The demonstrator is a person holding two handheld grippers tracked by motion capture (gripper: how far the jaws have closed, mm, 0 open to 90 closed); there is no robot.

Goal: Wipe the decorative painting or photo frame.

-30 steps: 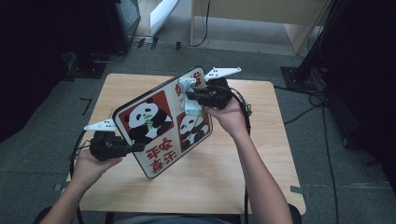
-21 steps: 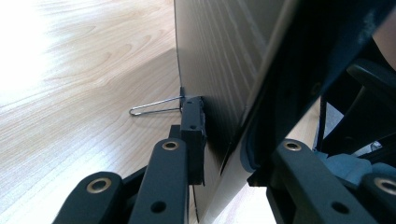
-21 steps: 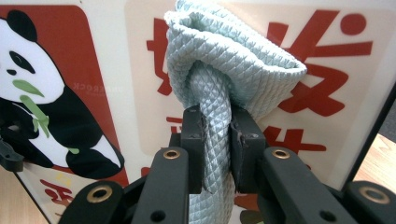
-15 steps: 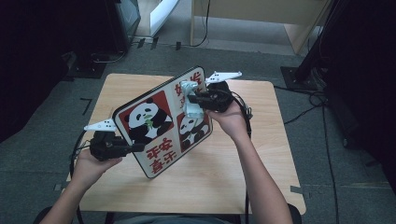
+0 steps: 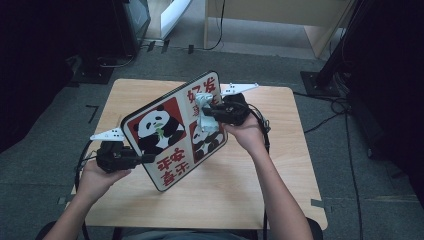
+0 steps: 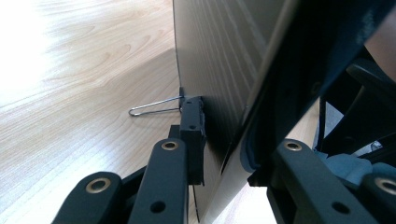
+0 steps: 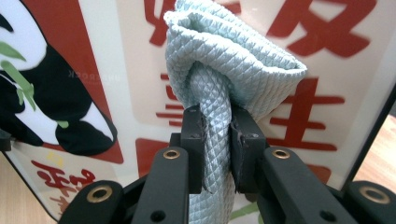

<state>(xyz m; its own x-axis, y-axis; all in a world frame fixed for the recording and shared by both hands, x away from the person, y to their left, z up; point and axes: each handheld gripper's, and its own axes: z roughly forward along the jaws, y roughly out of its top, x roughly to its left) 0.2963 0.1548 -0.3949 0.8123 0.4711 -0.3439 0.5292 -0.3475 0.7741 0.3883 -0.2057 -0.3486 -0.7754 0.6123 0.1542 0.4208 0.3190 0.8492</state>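
Observation:
A panda picture board [image 5: 170, 130] with red characters stands tilted on its lower edge on the wooden table [image 5: 240, 195]. My left gripper [image 5: 149, 158] is shut on the board's left edge [image 6: 219, 60], beside a black clip with a wire handle [image 6: 154, 107] on its back. My right gripper [image 5: 204, 112] is shut on a bunched light blue cloth [image 5: 207, 122]. In the right gripper view the cloth [image 7: 224, 56] rises from between the jaws of this gripper [image 7: 217, 135] and lies against the board's printed face [image 7: 327, 46].
Cables trail from both grippers across the table. Dark floor surrounds the table, with a black stand base [image 5: 320, 80] at the far right and furniture legs [image 5: 206, 30] beyond the far edge. Bare tabletop [image 6: 70, 93] lies behind the board.
The right gripper has shifted the cloth slightly over the board's face. The left gripper and the board have stayed put.

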